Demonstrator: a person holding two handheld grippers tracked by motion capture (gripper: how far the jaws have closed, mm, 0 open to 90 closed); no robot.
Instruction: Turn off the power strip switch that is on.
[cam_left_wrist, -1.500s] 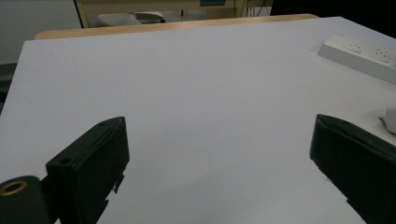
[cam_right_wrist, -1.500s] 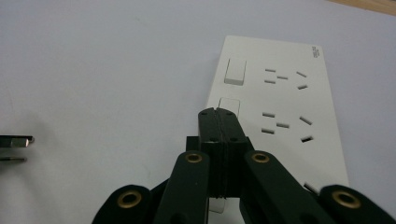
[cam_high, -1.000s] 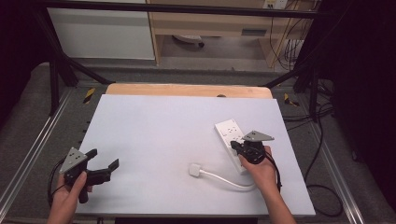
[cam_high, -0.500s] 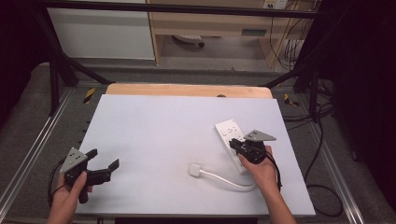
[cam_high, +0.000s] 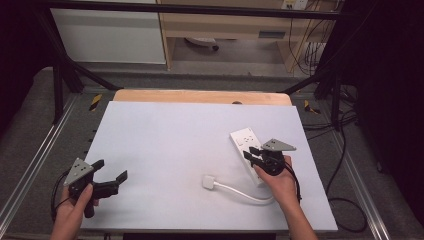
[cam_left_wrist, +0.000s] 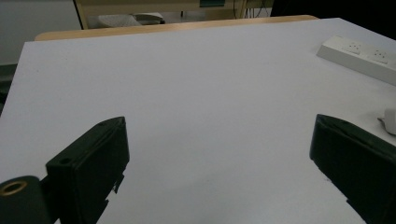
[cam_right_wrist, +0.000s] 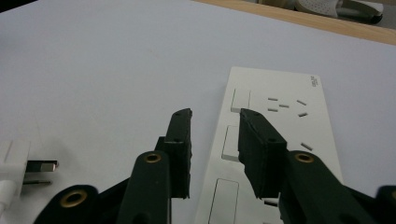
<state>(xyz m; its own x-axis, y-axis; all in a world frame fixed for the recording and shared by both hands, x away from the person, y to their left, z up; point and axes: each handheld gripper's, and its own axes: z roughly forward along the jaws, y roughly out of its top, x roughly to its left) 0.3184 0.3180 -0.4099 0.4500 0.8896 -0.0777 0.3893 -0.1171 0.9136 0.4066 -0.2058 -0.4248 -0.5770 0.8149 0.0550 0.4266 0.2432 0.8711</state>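
Right claw (cam_high: 253, 153) over power strip (cam_high: 246, 150) at table (cam_high: 165, 145) 4 o'clock, jaws just been opening, nothing between; plug (cam_high: 209, 181) lies at 8 o'clock of strip. Left claw (cam_high: 111, 175) wide apart, idle. Advice: widen further, straddle strip squarely before clamping

Lab or workshop test bench, white work table (cam_high: 165, 145) on wooden board (cam_high: 200, 96), black metal frame struts (cam_high: 60, 70), loose cables (cam_high: 320, 45) on grey floor, plain cabinets (cam_high: 107, 35) behind.

You can see a small grey printed mark at the far corner of the white power strip (cam_right_wrist: 280, 140) in the right gripper view, but it is too small for you to read.
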